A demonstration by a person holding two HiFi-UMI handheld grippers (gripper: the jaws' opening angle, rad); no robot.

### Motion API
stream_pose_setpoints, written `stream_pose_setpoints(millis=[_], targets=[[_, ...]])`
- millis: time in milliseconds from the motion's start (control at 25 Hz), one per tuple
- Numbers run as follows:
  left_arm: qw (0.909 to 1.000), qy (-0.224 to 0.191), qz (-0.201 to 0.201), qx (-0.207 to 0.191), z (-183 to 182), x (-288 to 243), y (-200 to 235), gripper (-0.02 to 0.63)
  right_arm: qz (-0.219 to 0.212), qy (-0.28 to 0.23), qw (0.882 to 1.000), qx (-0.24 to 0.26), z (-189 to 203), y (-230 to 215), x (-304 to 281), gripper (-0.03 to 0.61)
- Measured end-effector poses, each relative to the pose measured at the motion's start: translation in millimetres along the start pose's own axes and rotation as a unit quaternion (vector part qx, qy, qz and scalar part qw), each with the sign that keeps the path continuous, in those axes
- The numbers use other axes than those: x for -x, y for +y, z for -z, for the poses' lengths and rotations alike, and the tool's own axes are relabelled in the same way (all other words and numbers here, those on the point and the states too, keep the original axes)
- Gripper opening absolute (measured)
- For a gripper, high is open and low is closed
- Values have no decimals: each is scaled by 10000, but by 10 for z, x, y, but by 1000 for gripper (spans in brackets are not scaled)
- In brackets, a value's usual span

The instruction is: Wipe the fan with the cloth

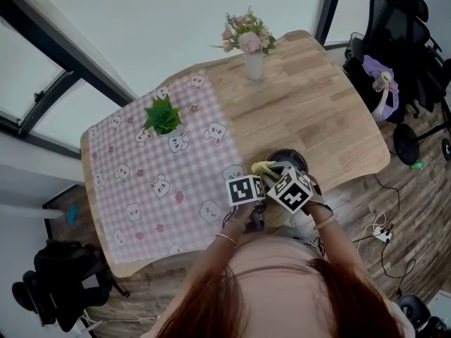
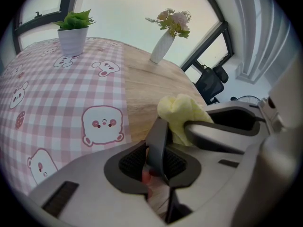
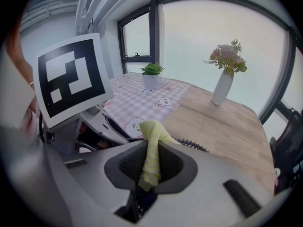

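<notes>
Pinched the yellow cloth [image 3: 152, 143] squarely between the fingers of the right gripper [image 3: 150, 162], pads closed on a folded strip of it, the loose top bunched above them and a short tail hanging below. Had the left gripper [image 2: 155, 163] clamped as well, fingers narrowed onto a dark flat strip [image 2: 158, 143] standing upright between the pads; could not tell from either gripper view whether that strip belonged to the fan. Spotted the small black fan [image 1: 289, 158] on the bare wood near the front edge of the table [image 1: 331, 118], just beyond the two grippers, its wire grille peeking out right behind the cloth in the right gripper view. Saw the two grippers side by side and nearly touching in the head view, the cloth bunched between them and the fan. Noted a pink checked tablecloth [image 1: 141, 182] with little bears over the left part of the table, a small green potted plant [image 1: 163, 116] on it, and a white vase of flowers [image 1: 252, 51] on the wood at the far side. Caught a black office chair [image 1: 405, 27] off to the right on the wooden floor [image 1: 352, 210].
</notes>
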State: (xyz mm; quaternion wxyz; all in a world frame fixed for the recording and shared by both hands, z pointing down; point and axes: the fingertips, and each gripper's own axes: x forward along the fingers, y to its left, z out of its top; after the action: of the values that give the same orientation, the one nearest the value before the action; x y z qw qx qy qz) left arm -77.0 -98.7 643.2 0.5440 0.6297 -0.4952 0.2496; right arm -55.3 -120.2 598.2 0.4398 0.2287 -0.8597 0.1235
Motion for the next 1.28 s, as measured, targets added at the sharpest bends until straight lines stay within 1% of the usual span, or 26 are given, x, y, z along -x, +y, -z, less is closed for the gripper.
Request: stream_pose_setpoints(millis=[800,1280], targets=[[9999,-51,-90,114,-35,-60,-59,72,137,-67,9998,-140,-41,-282,-37,51],[9995,-118,-140,276,-39,-50,-46,72,265,-57,9992,-285,-63,-350,-46,51]])
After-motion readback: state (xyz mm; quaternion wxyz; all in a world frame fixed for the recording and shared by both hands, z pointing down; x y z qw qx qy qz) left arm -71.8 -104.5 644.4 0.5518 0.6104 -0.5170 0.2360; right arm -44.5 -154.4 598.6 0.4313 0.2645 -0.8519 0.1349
